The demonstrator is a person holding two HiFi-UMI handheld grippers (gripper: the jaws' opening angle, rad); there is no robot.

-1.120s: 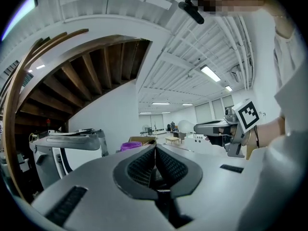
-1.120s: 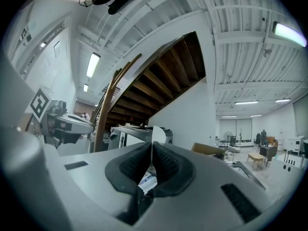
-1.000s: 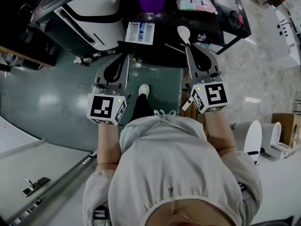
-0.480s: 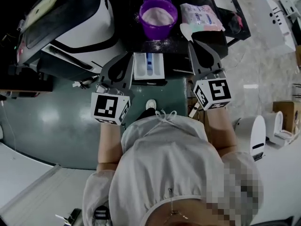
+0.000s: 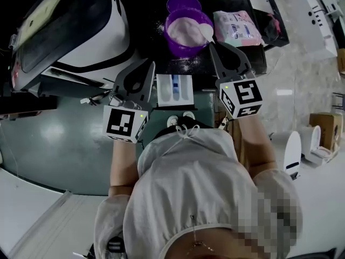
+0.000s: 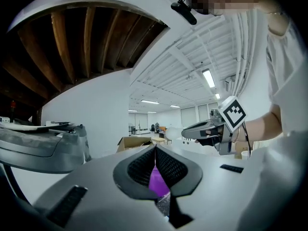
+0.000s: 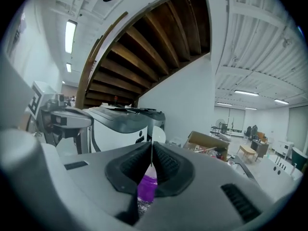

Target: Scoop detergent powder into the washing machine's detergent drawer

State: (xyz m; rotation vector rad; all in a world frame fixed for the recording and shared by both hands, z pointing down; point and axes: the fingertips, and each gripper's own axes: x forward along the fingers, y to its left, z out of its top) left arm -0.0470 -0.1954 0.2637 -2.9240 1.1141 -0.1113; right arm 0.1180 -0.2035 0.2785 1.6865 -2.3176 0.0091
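A purple tub (image 5: 187,32) of white detergent powder stands on the dark table, and it shows as a purple patch (image 7: 147,186) through the jaws in the right gripper view. My right gripper (image 5: 212,45) is shut on the thin handle of a white spoon (image 5: 206,32), whose bowl hangs over the tub's right rim. That spoon (image 7: 156,134) rises past the jaw tips in the right gripper view. The white detergent drawer (image 5: 174,89) juts out between both grippers. My left gripper (image 5: 147,65) is shut on nothing, just left of the drawer.
The white and black washing machine (image 5: 70,31) fills the left. A purple lid (image 5: 183,2) lies behind the tub. A pink and white detergent bag (image 5: 237,28) sits right of the tub. Spilled powder (image 5: 186,63) dusts the table. The green floor (image 5: 48,128) lies below.
The right gripper has carried the spoon left and forward, from beside the detergent bag to over the tub's rim. The left gripper has stayed beside the drawer.
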